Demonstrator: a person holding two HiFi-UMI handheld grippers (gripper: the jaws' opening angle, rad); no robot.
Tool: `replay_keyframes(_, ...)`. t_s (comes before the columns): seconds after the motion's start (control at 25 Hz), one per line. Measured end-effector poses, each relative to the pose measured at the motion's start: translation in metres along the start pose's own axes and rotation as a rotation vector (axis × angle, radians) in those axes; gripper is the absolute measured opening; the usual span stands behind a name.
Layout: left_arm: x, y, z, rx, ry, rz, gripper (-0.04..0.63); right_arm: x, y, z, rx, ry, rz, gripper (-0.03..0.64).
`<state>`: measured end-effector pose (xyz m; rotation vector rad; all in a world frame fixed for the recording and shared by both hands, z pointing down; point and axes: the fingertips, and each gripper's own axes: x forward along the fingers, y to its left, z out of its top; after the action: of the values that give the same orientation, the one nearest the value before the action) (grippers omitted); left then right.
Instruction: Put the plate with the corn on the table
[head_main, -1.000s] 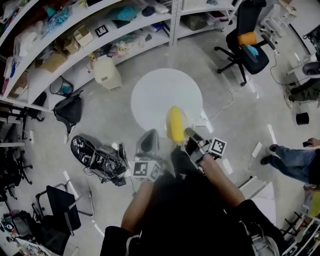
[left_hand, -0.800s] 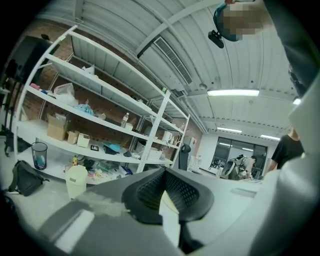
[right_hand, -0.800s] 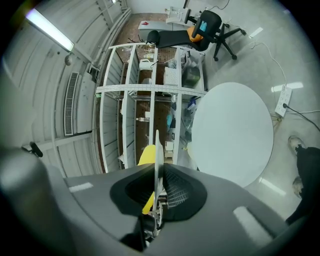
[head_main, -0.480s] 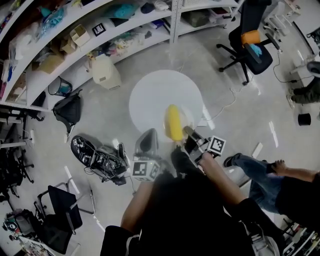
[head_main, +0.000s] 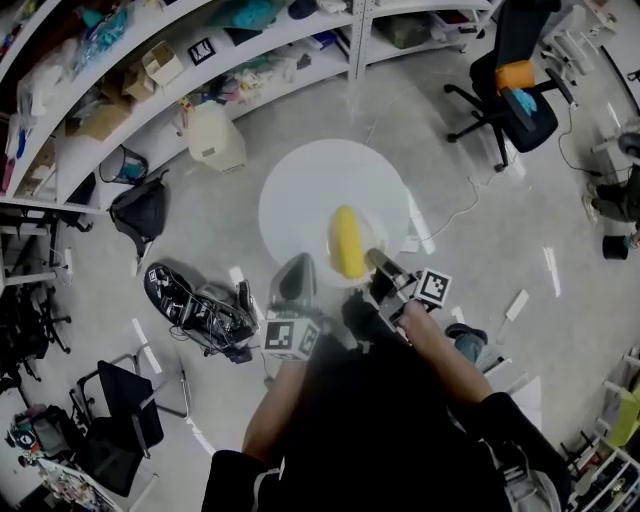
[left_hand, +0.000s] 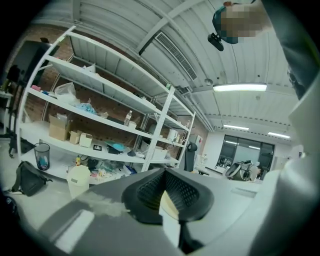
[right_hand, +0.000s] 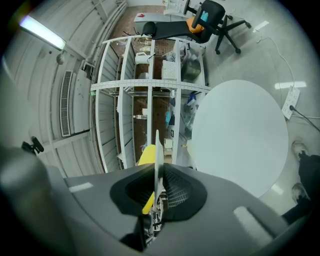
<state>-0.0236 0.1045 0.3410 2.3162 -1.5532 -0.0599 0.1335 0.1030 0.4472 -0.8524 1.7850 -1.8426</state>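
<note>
**A:** Nearest first. Right gripper (right_hand: 157, 172): jaws narrow, clamped on the rim of the plate (right_hand: 156, 145), which shows edge-on between them. Left gripper (left_hand: 169, 195): jaws together, nothing gripped that I can see. It hangs just left of the plate.

**B:** Load?

**A:** The corn (head_main: 347, 243) lies on the plate. The plate is in the air, roughly level, resting on nothing.

**B:** Changed in the last second?

**A:** Both grippers have travelled forward together, grip unaltered. A second ago the cob's near end stuck out past the near edge of the table (head_main: 310, 190) in the head view. Now nearly the whole cob sits inside the table's outline. A passer-by (head_main: 465, 342) has also crossed from the right; only a leg shows now, beside the right forearm.

**B:** Meaning?

**A:** My reading is that the carry is almost done. What remains is to lower the plate onto the top and let go. I can't judge its height above the top from these views.

**B:** Counts?

**A:**
- Grippers: two.
- Plate: one.
- Corn: one.
- Table: one, round and white.
- Beyond the table:
  - one pale canister (head_main: 215, 135) on the floor
  - one black bag (head_main: 140, 210)
  - two office chairs (head_main: 515, 90) that I can make out
  - one long shelf rack (head_main: 200, 60)
</note>
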Motion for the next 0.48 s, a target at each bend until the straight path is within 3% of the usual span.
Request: replay_keyframes(0.48, 0.029, -0.004, 0.006, -0.014, -0.019, 0.078, 0.003, 0.02, -0.003, 0.029, -0.024, 0.072, -0.001, 0.043)
